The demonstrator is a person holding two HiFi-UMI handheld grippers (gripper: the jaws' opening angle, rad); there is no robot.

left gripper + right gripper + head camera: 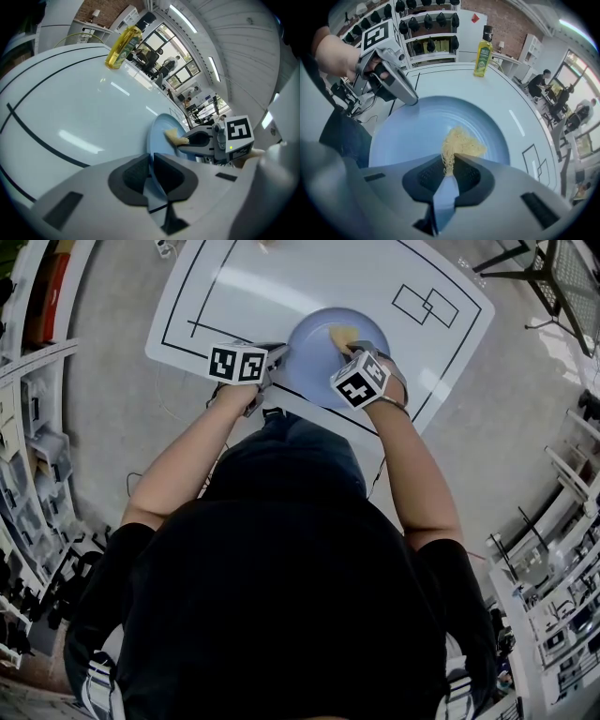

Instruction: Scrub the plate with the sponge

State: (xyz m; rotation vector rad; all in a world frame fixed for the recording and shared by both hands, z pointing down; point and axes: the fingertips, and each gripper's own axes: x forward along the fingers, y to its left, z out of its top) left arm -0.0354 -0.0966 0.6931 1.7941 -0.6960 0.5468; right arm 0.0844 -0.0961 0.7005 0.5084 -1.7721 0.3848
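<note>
Across the upper part of the head view lies a white table [281, 287] marked with black lines, with a person leaning over it from the bottom of the frame. Near the table's front edge, at upper centre, sits a pale blue plate [314, 348]. The left gripper [151, 169] comes in from the left. In its own view the jaws are closed on the plate's near rim, pinning it. The right gripper [449, 168] reaches over the plate from the lower right. Its jaws are clamped on a yellow fibrous sponge [461, 140], which fans out ahead of the jaw tips and rests on the plate's inner face. At the top of the right gripper view, well beyond the plate, a yellow bottle [483, 57] stands upright on the table.

The step in hand looks like the scrubbing itself — plate steadied by one gripper, sponge pressed to it by the other. No soil or suds can be made out, so how far along it is cannot be told. The next move likely calls for sweeping the sponge across the blue surface and out toward the rim, with downward pressure and a firm left grip so the plate does not slide or tip.
</note>
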